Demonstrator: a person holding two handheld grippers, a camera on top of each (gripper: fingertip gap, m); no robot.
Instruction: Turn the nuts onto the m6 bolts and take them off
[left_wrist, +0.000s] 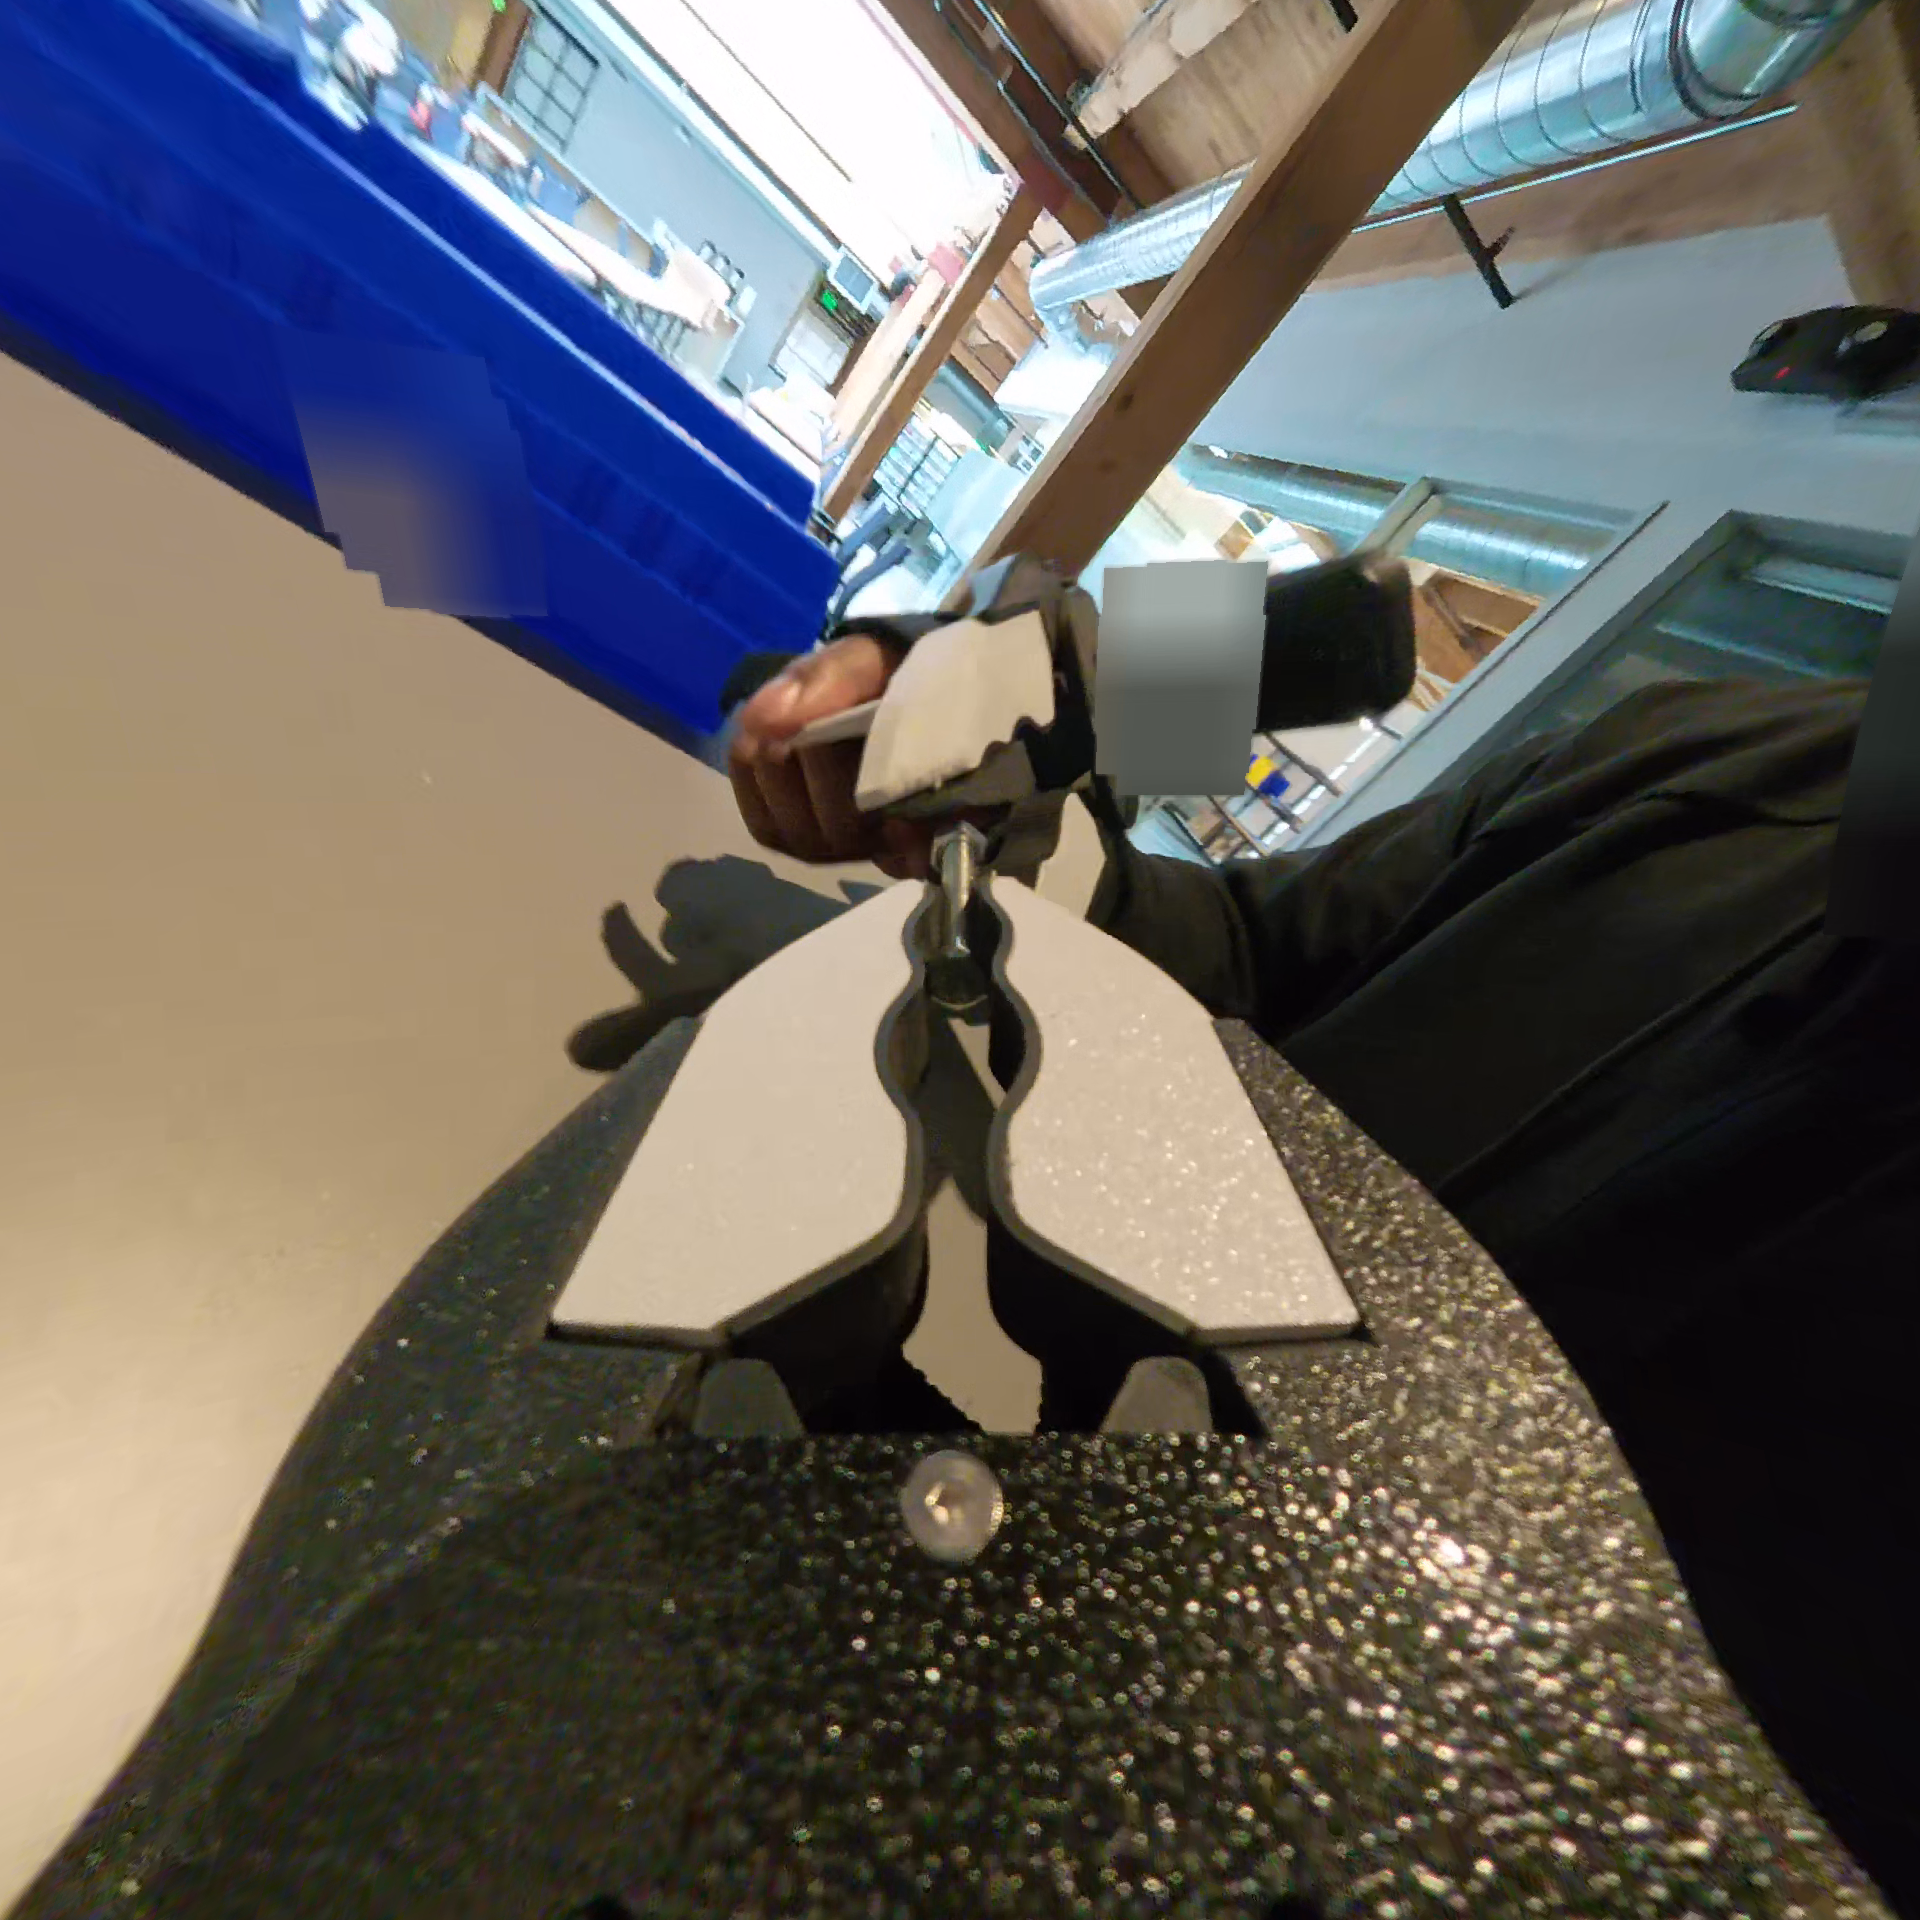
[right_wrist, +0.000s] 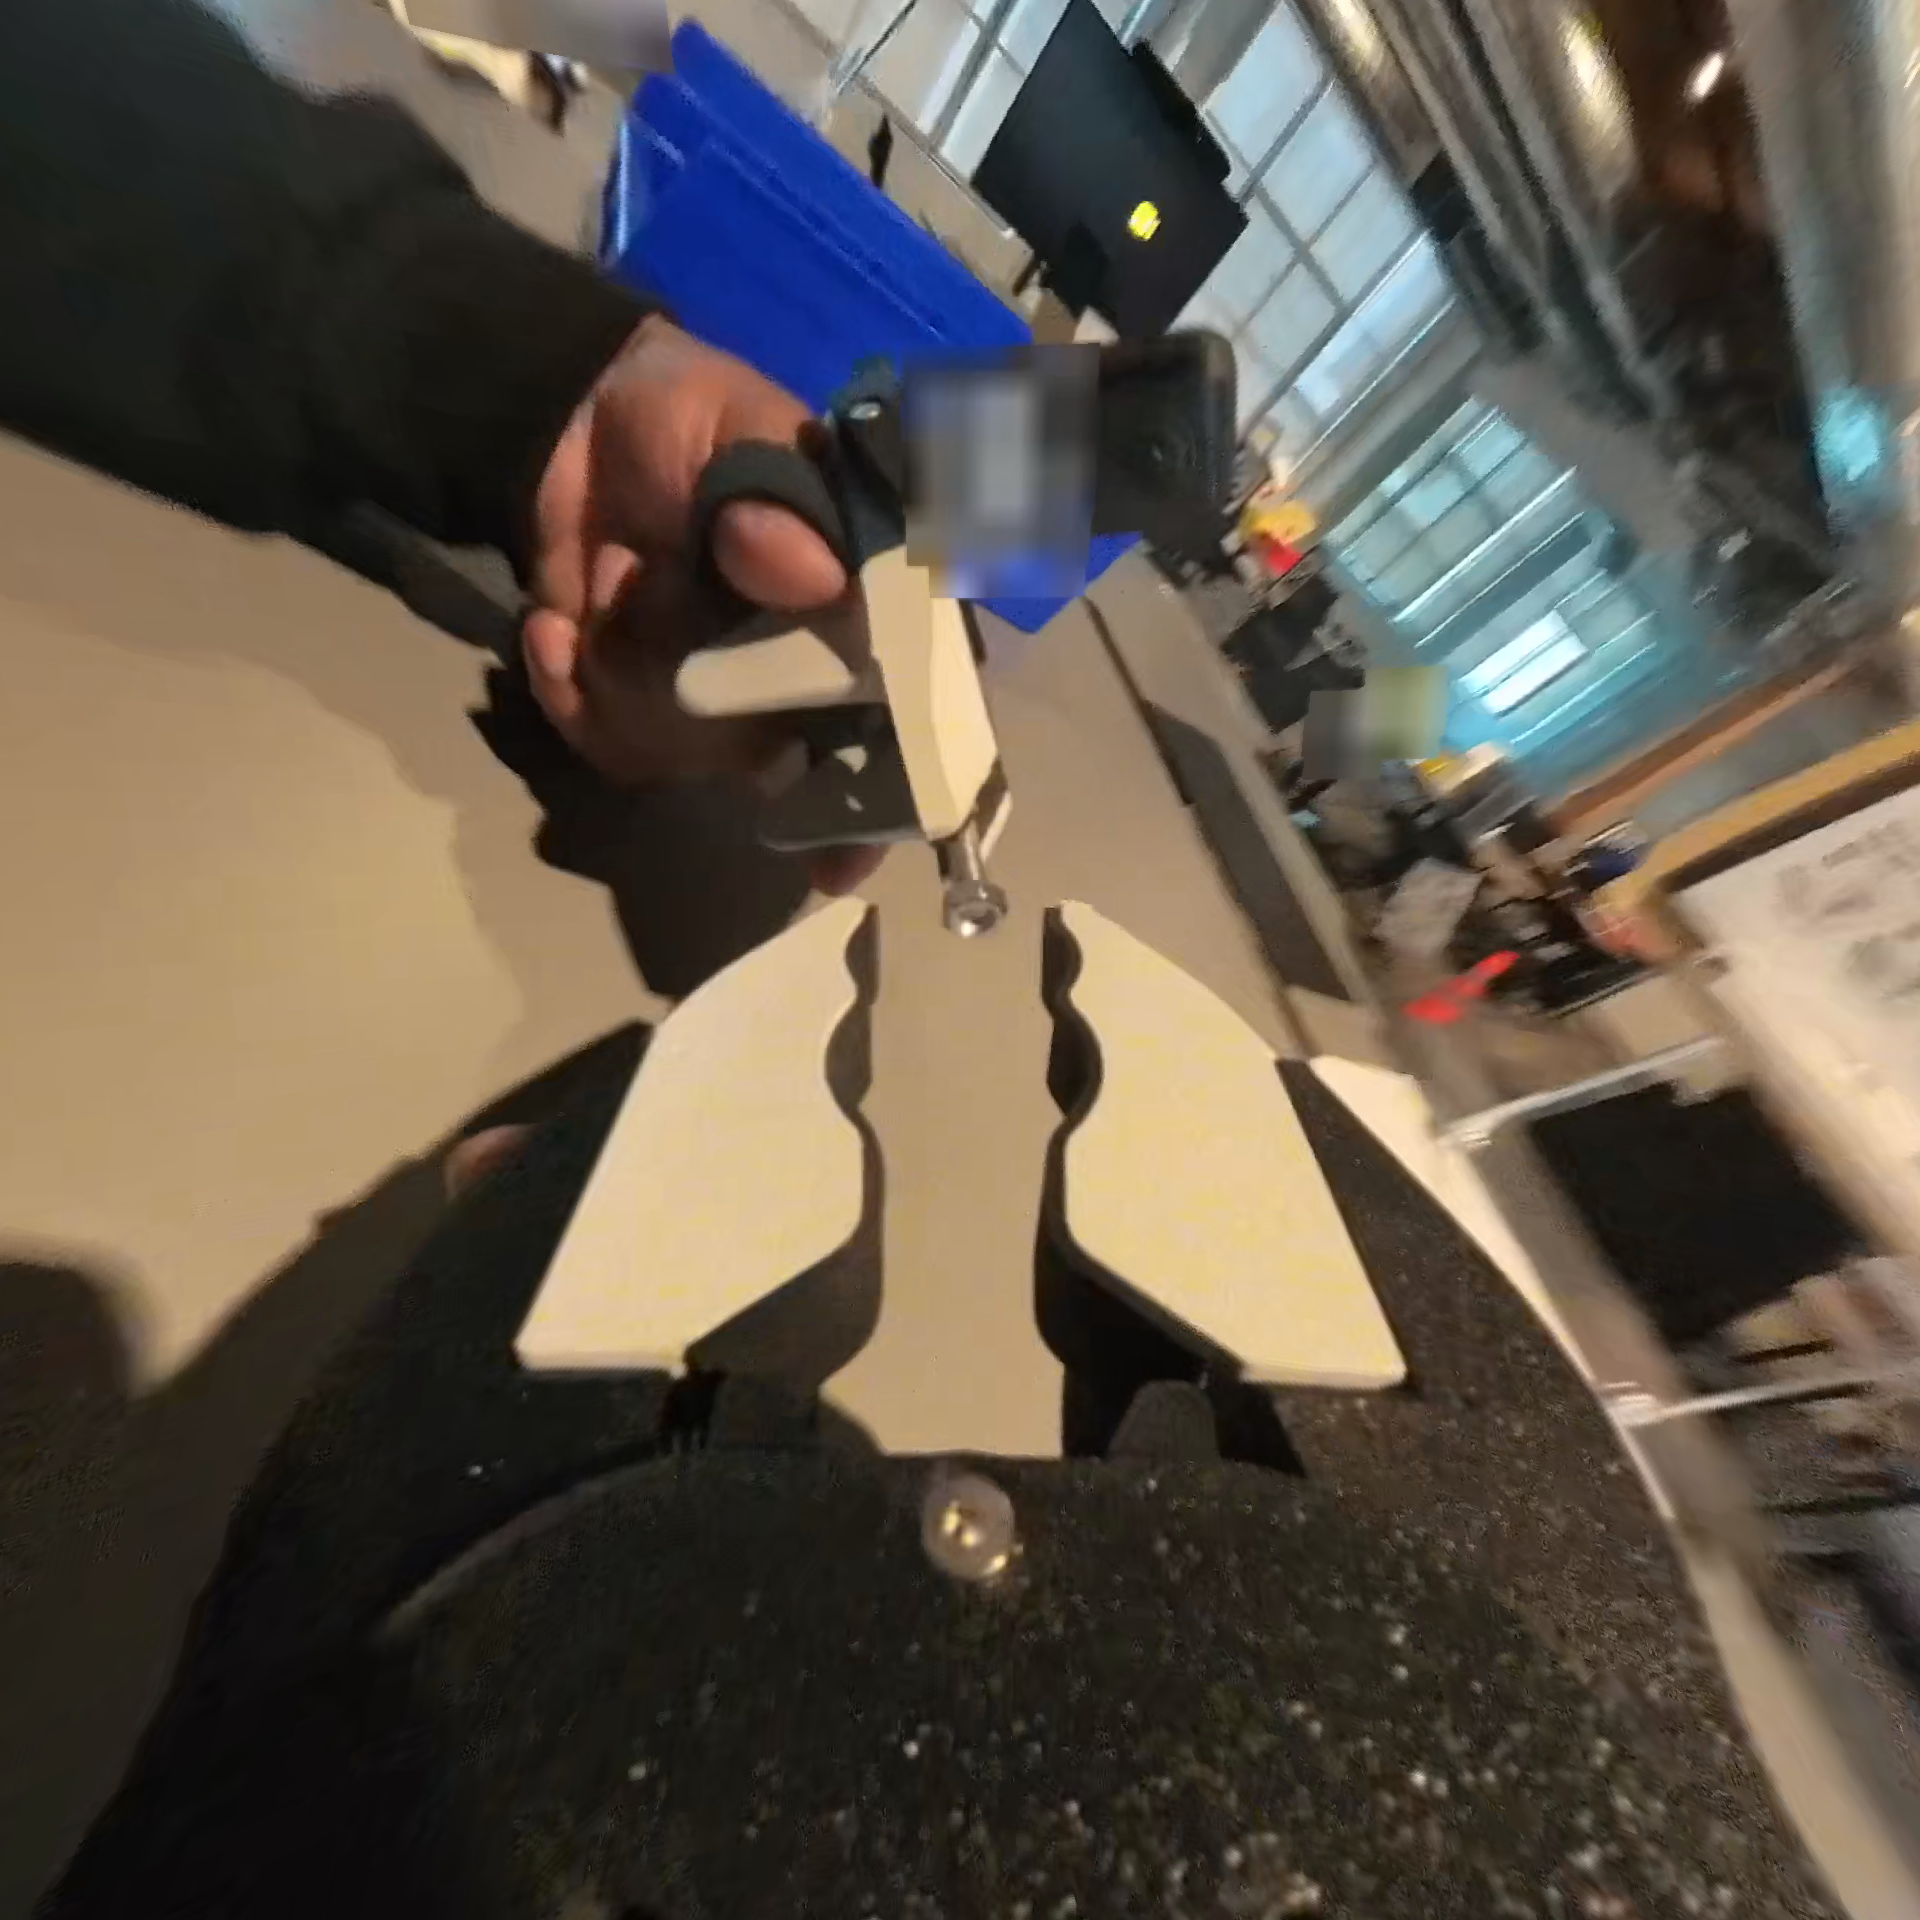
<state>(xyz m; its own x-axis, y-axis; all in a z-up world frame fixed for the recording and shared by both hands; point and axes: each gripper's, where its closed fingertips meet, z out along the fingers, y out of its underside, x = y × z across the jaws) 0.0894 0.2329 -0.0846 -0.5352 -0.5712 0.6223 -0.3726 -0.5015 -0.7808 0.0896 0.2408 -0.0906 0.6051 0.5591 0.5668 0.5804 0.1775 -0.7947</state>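
Left claw (left_wrist: 954, 906) grips the bolt (left_wrist: 949, 868); blue bin (left_wrist: 416, 312) hides its contents.

No writing can be read in either view.

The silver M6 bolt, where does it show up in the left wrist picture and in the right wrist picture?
Left wrist view: the silver M6 bolt sits just above centre, clamped at the tips of this view's own tongs, its far end at the other tongs.
Right wrist view: the bolt sticks out of the far tongs, just above centre, ahead of the open near tongs.
Shared landmark: the blue plastic bin, upper left in both.
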